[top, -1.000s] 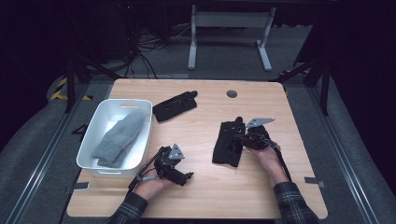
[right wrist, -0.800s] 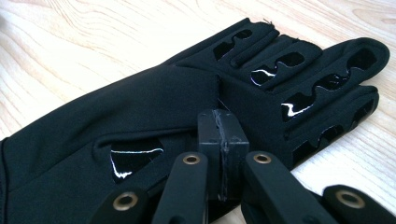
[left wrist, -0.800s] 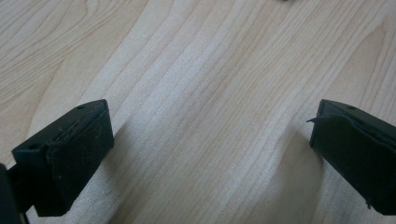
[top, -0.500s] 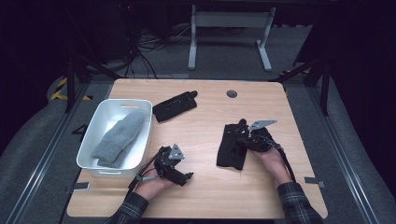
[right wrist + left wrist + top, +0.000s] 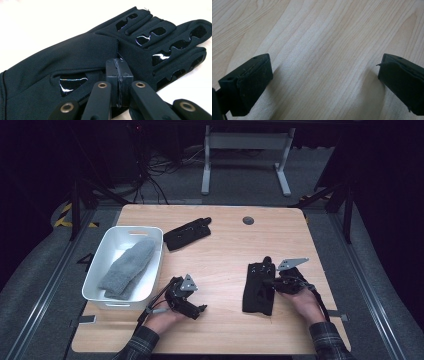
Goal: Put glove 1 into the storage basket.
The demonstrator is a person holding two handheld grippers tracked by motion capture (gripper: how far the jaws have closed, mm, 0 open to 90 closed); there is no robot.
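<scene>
A black glove (image 5: 257,290) with glossy grip patches lies flat on the wooden table (image 5: 220,260), right of centre near the front. My right gripper (image 5: 270,282) is shut on a fold of this glove (image 5: 75,57) near the base of its fingers; in the right gripper view the jaws of this gripper (image 5: 118,67) are pressed together over the fabric. A second black glove (image 5: 187,232) lies further back, left of centre. My left gripper (image 5: 198,309) rests low over bare wood at the front left. It (image 5: 324,70) is open with nothing between its pads.
A white bin (image 5: 99,266) stands at the table's left side and holds a grey knitted mitten (image 5: 127,267). A round cable hole (image 5: 248,220) sits near the far edge. Bare wood lies between the two gloves.
The right gripper has dragged the near glove a little toward the front right edge. The left gripper has stayed where it was.
</scene>
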